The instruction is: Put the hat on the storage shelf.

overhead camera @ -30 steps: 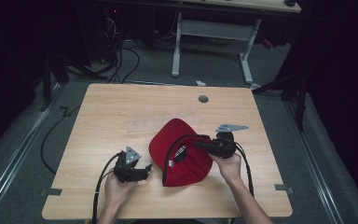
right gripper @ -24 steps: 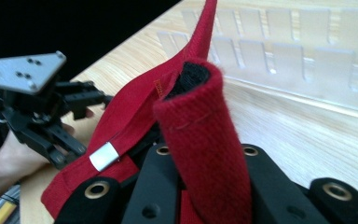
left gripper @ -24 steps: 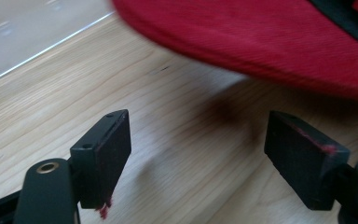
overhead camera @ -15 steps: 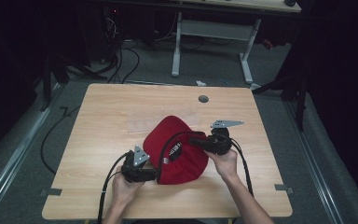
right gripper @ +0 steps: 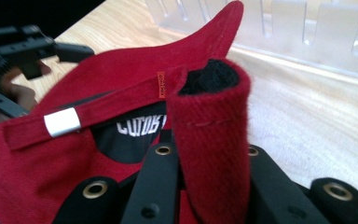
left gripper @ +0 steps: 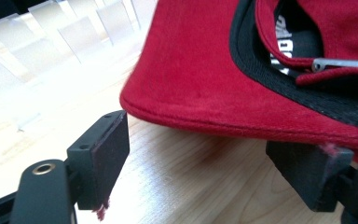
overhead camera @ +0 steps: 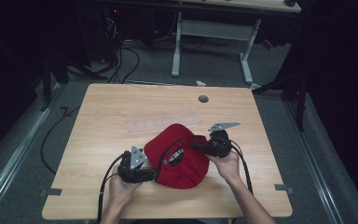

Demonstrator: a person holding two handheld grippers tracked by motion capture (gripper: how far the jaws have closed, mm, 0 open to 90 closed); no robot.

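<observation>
While the red cloth baseball cap (overhead camera: 179,156) lies upside down on the light wooden table (overhead camera: 121,116), near its front edge and a little right of the middle, the right tool (overhead camera: 200,146) has its jaws clenched on a fold of the cap's red band, which stands up between them in the right gripper view (right gripper: 212,140). In that view the cap's inside shows black lining with white lettering (only partly readable), and a red strap with a small silver metal clasp (right gripper: 62,122) runs across the opening. The left tool (overhead camera: 154,176) sits at the cap's left edge with its jaws released and standing wide apart. In the left gripper view the red brim's edge (left gripper: 223,112) hangs just above the gap between the jaws, close over the right-hand one, and whether it touches that jaw I cannot tell. A strip of clear plastic (overhead camera: 163,122) lies flat on the table behind the cap.
</observation>
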